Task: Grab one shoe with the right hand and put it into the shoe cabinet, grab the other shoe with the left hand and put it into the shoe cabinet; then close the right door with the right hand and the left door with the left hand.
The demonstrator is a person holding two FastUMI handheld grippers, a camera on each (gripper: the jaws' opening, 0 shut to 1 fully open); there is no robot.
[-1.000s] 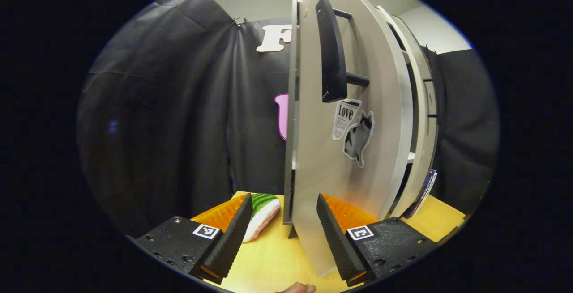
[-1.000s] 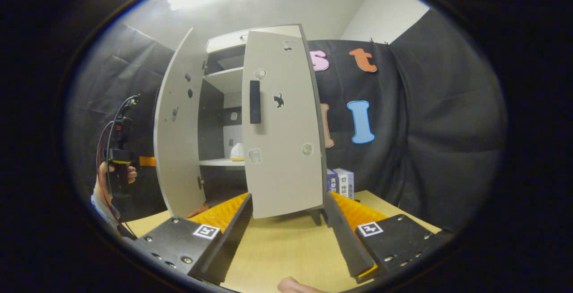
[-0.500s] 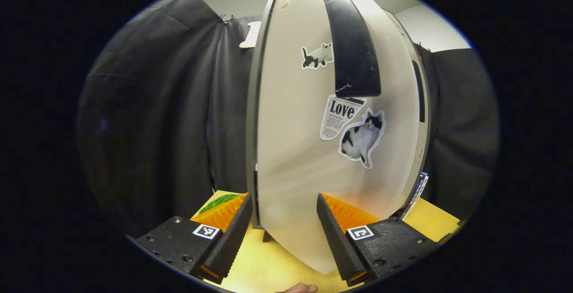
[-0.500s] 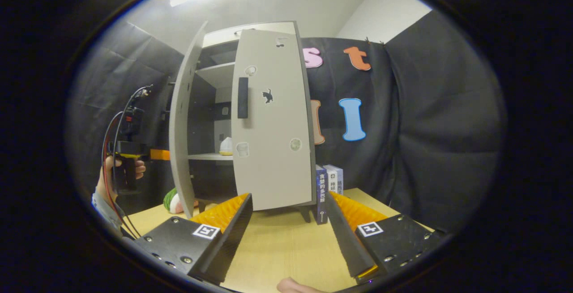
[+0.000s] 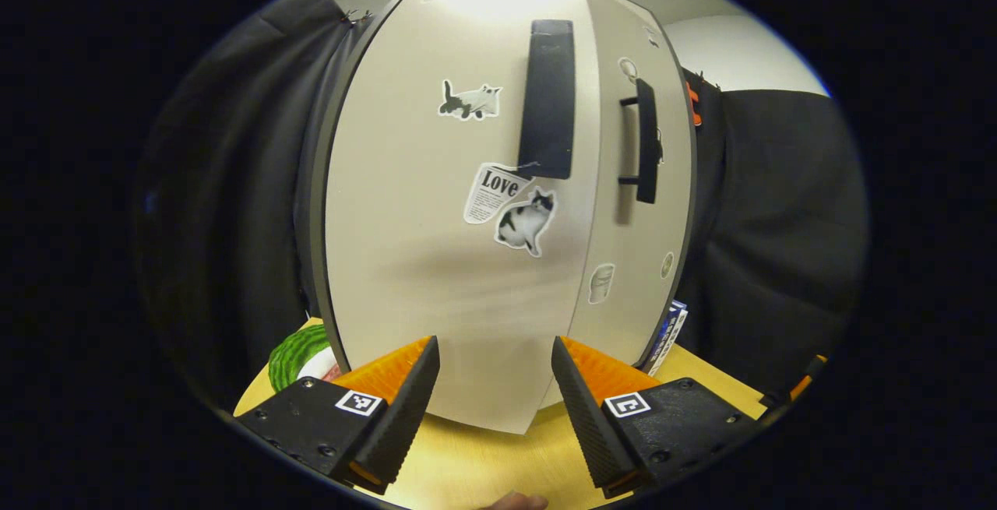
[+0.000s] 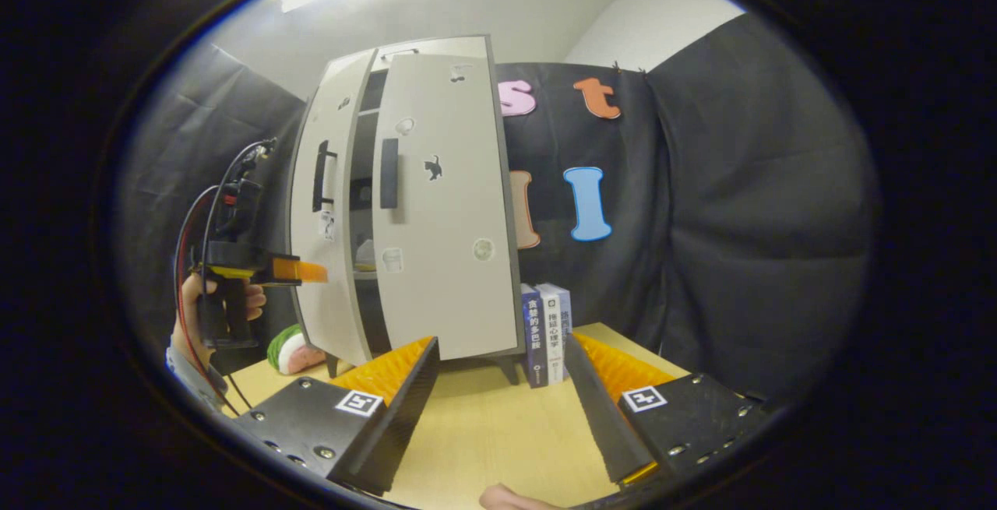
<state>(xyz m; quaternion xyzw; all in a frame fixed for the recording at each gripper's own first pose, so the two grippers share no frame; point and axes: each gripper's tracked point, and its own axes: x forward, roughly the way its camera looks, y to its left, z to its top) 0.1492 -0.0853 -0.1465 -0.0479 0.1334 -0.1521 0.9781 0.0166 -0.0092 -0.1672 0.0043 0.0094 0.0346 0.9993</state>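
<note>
The left door (image 5: 436,261) stands tall at 12 o'clock from the left gripper (image 5: 492,385), very near, almost shut. Its jaws gape wide, holding nothing. The right gripper (image 6: 502,393) is far back, wide open, empty.

Light wooden tabletop (image 6: 498,432) across lower frame in right gripper view. White shoe cabinet (image 6: 436,206) standing on short dark legs, centre left. Upright books (image 6: 545,331) just right of cabinet base. Green-and-white plush item (image 6: 292,350) lying at lower left, beside cabinet.
</note>
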